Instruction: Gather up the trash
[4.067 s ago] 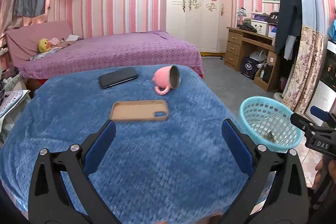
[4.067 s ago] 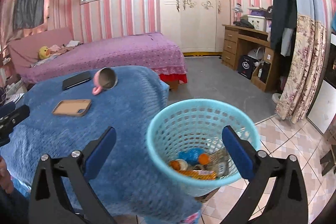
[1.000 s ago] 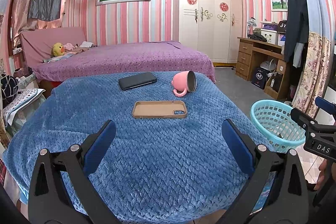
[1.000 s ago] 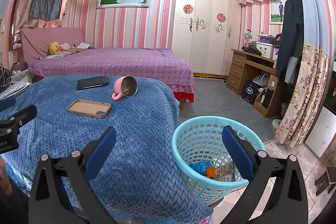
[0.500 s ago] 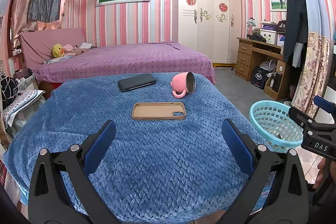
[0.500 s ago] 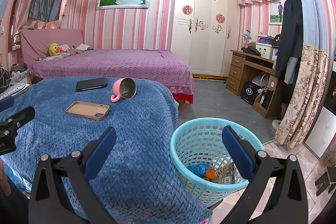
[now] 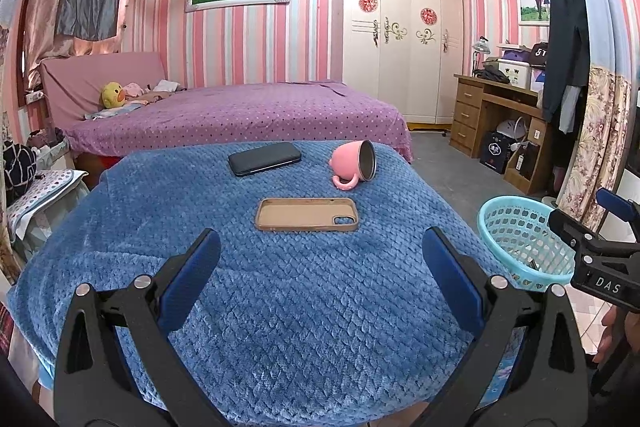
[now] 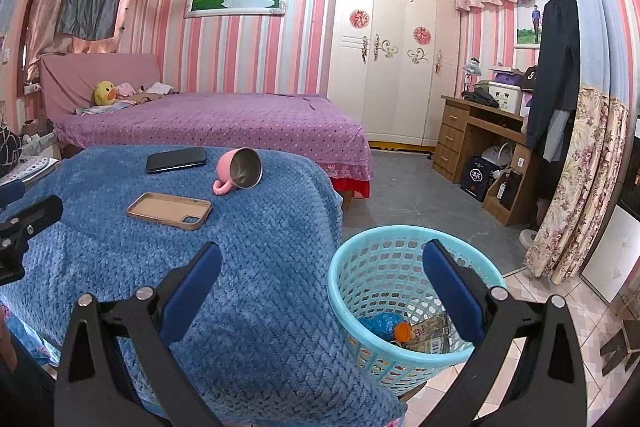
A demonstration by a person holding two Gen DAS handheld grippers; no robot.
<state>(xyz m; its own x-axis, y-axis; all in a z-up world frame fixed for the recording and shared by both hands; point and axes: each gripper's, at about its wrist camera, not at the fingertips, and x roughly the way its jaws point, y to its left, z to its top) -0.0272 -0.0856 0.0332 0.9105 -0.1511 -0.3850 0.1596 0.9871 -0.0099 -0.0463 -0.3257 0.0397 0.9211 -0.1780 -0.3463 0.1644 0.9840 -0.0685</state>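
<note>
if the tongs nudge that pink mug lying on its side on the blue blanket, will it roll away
The pink mug probably won't roll far: its handle rests against the blue blanket, which should block a full turn. The plush, quilted weave likely adds drag too. It looks metal-lined inside, so it's probably rigid and not very fragile, though it lies fairly near the blanket's far edge.

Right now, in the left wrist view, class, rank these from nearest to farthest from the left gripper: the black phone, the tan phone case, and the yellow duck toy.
From the left gripper:
1. Tan phone case, just ahead on the blue blanket.
2. Black phone, further back, slightly left.
3. Yellow duck toy, far left on the bed.
</note>
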